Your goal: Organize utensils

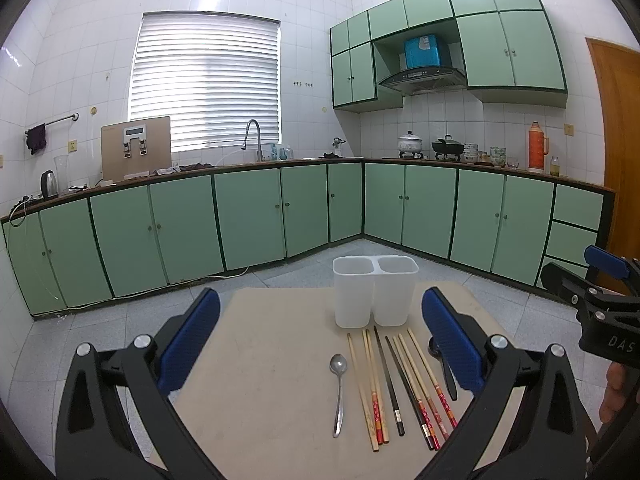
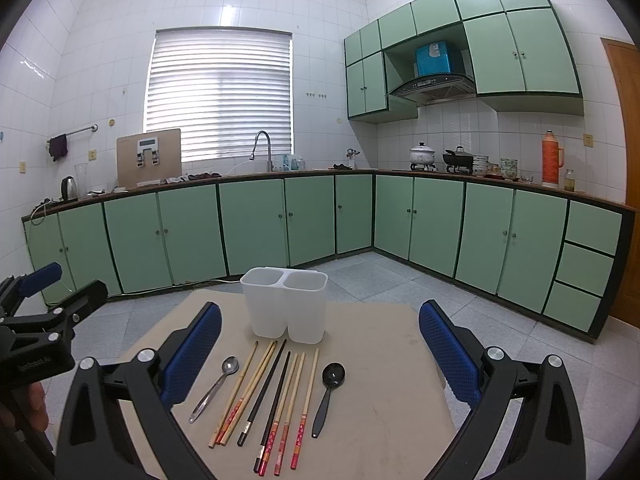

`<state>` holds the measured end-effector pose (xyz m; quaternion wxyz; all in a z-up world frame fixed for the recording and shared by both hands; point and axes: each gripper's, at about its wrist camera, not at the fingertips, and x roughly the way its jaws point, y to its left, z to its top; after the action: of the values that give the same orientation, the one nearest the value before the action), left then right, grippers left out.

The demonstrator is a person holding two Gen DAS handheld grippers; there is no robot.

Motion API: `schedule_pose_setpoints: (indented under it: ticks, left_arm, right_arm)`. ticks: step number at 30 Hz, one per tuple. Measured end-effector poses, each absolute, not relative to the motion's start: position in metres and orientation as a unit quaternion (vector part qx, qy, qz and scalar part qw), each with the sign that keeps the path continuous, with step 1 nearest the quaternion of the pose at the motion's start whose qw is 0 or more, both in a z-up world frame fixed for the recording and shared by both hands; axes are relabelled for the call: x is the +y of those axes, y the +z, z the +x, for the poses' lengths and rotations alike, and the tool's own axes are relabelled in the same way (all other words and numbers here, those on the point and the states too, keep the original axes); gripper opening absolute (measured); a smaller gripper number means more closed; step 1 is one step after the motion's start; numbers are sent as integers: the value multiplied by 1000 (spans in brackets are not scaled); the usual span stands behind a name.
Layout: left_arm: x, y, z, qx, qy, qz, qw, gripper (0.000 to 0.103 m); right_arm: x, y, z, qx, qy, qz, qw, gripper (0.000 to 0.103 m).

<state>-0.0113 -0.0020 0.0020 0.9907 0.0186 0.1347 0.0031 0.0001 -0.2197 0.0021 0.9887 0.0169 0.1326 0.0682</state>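
You hold both grippers above the near edge of the table [image 2: 380, 380], each with its jaws spread wide and nothing between them: the left gripper [image 1: 320, 340] sits toward the table's left side, the right gripper [image 2: 320, 344] toward its right. The white two-compartment holder [image 2: 285, 304] stands upright near the far edge, roughly at its middle, and neither compartment shows anything inside. Just in front of it the utensils lie flat in a row, handles toward you. At the left end is the metal spoon [image 2: 214, 388], then the chopsticks [image 2: 272, 396], a mix of pale bamboo ones with red patterned ends and two black ones, lying close together and partly touching. At the right end is the black spoon [image 2: 326, 394], slightly apart from the nearest chopstick.
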Motion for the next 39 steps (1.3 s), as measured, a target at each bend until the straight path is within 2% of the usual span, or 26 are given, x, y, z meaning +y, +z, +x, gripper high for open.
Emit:
schedule_pose_setpoints:
  ticks: [39]
  left_arm:
    - [1,8,-12,133,4,19,991,98]
  right_arm:
    - [-220,1,0,133,68,17,989,97]
